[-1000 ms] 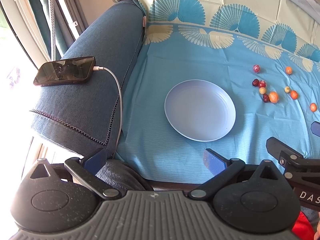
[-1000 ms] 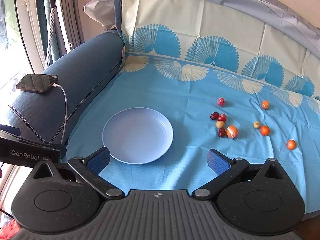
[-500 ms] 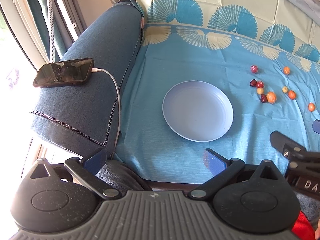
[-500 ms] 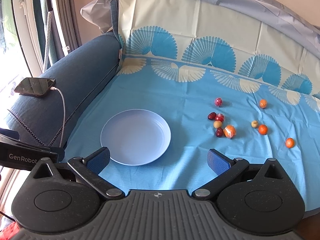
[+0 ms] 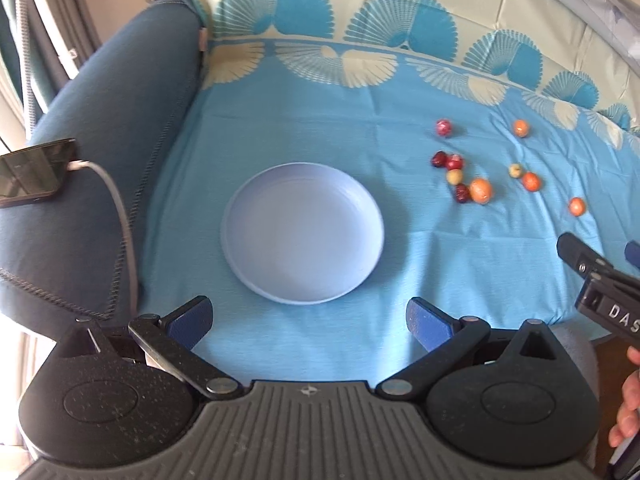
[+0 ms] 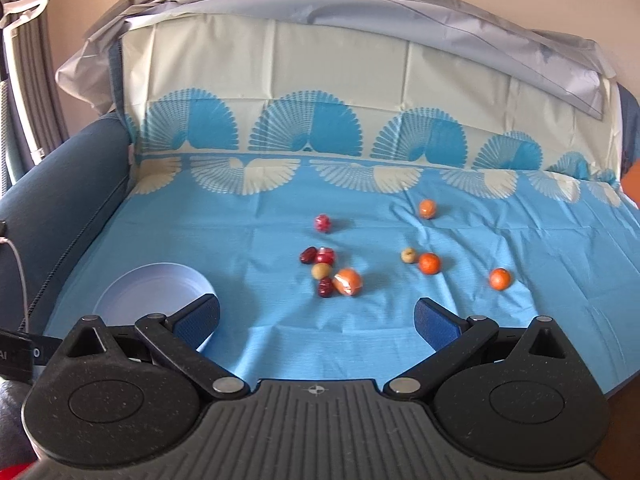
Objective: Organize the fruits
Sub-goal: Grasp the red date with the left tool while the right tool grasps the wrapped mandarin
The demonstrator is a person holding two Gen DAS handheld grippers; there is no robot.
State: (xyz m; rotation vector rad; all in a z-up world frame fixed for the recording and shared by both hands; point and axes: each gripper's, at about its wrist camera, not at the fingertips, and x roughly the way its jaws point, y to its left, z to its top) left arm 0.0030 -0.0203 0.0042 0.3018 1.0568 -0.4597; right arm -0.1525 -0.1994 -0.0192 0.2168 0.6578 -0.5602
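Note:
A pale blue plate (image 5: 302,232) lies empty on the blue cloth; it also shows at the lower left of the right wrist view (image 6: 152,292). Several small fruits lie scattered to its right: a cluster of red, yellow and orange ones (image 5: 460,178) (image 6: 330,270), plus single oranges (image 6: 430,263) (image 6: 500,279) (image 6: 427,208). My left gripper (image 5: 308,322) is open and empty, just in front of the plate. My right gripper (image 6: 318,320) is open and empty, in front of the fruit cluster; its body shows at the right edge of the left wrist view (image 5: 600,292).
The cloth (image 6: 280,344) covers a blue sofa seat and backrest. The sofa armrest (image 5: 100,152) is on the left, with a phone (image 5: 28,176) on a white charging cable (image 5: 120,216). Curtains hang at the far left.
My left gripper has swung right and forward, so the plate now sits centred ahead of it. My right gripper has turned right toward the fruits, and the plate has slid to its lower left.

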